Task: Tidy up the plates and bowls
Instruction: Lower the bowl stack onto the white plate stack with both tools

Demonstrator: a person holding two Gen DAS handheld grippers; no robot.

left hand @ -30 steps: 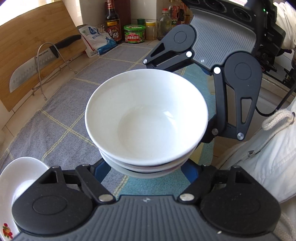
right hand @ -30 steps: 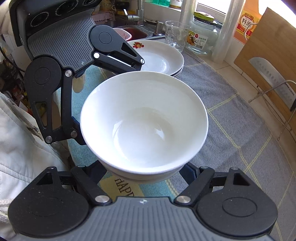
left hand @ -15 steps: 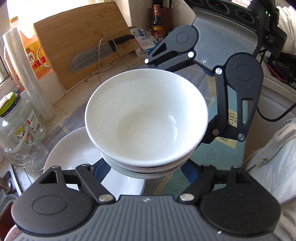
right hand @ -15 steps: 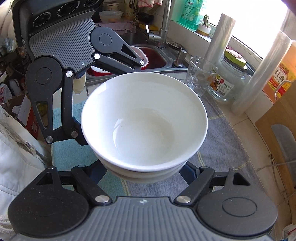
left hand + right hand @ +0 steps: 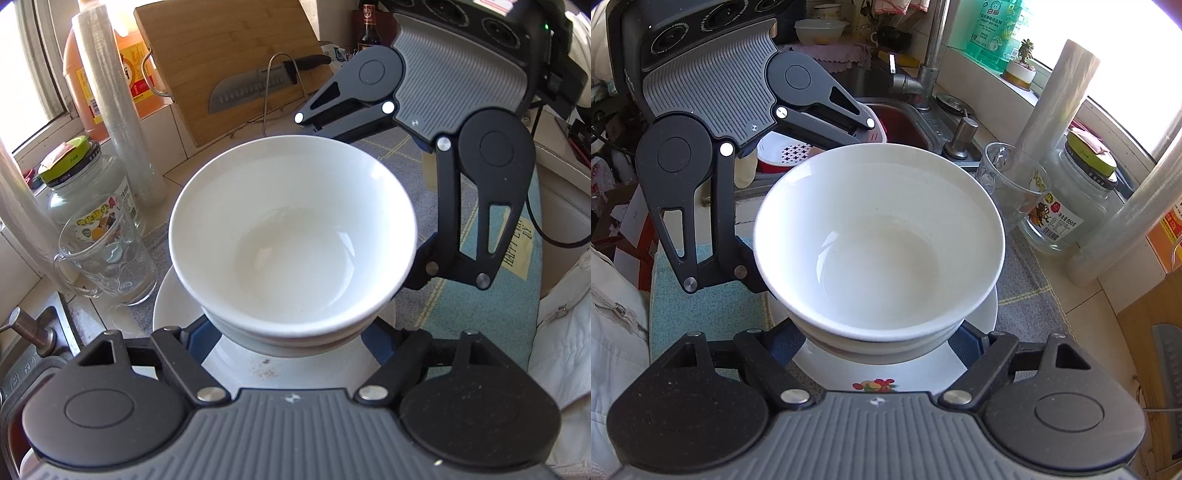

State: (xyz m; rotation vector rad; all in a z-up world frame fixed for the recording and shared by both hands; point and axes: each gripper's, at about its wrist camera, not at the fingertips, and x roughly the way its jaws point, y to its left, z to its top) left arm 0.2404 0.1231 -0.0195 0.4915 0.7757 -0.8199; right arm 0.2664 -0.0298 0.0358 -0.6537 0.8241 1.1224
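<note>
A stack of white bowls [image 5: 291, 251] hangs between my two grippers, which face each other. My left gripper [image 5: 291, 338] is shut on the stack's lower rims from the near side of its view, and the right gripper's fingers [image 5: 421, 273] clasp the far side. In the right wrist view the same bowls [image 5: 879, 251] sit in my right gripper [image 5: 877, 345], its pads against the stack. Directly beneath lies a pile of white plates [image 5: 295, 373], whose flower-printed rim [image 5: 875, 386] shows. Whether the bowls touch the plates is hidden.
A glass mug [image 5: 107, 254], a lidded jar [image 5: 85, 177] and a roll of wrap [image 5: 118, 110] stand close beside the plates. Behind are a cutting board [image 5: 229, 55] and a knife [image 5: 258, 88] on a rack. The sink [image 5: 905, 122] with its faucet [image 5: 934, 55] lies beyond.
Both grippers carried the bowl stack sideways along the counter, from over the grey cloth to above the plates by the mug and jar. The grip looks unchanged.
</note>
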